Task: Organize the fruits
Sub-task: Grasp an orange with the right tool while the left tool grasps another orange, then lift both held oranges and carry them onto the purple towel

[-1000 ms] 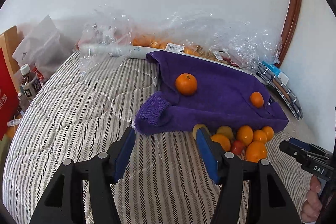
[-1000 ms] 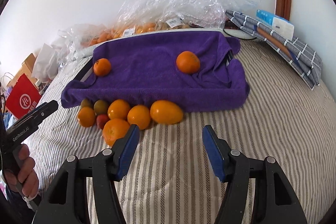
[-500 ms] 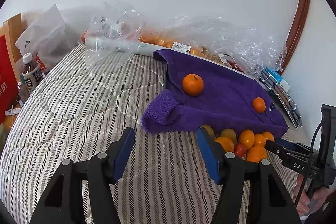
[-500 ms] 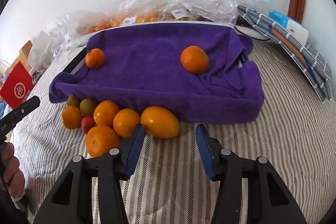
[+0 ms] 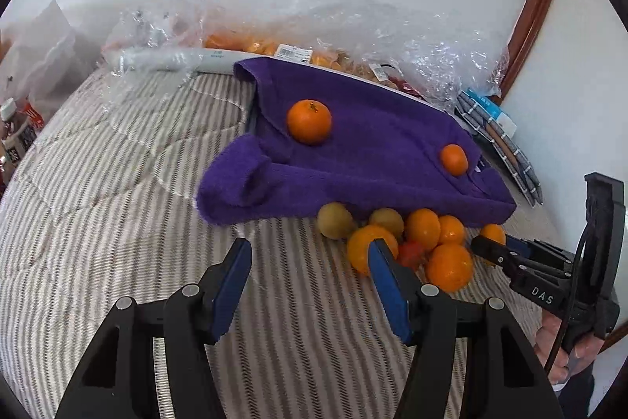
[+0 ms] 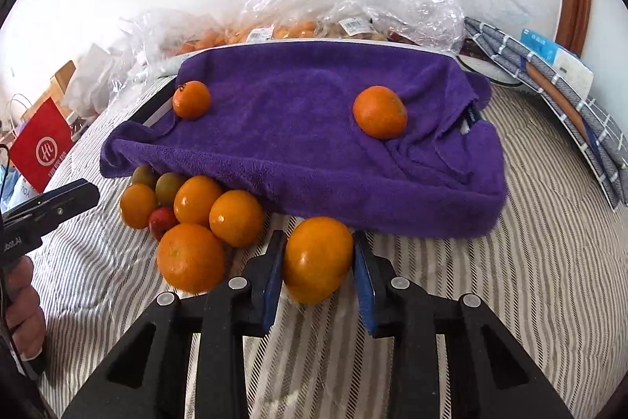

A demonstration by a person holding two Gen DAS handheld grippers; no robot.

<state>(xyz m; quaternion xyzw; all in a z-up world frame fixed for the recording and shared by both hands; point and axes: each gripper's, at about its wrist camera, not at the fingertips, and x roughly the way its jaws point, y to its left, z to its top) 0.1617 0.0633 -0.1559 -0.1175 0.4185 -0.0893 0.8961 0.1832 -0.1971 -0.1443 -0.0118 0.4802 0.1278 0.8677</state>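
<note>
Closed in over the last moment, the right gripper (image 6: 317,258) was clamped on a glossy oval orange fruit (image 6: 317,259), lying on the striped grey-and-white quilt (image 6: 530,281) just before the purple terry towel (image 6: 314,144). Beside it, a cluster of small round orange and green fruits (image 6: 192,211) was seen, while the left gripper (image 5: 310,277) was held open over the quilt, nothing between its blue pads.
</note>
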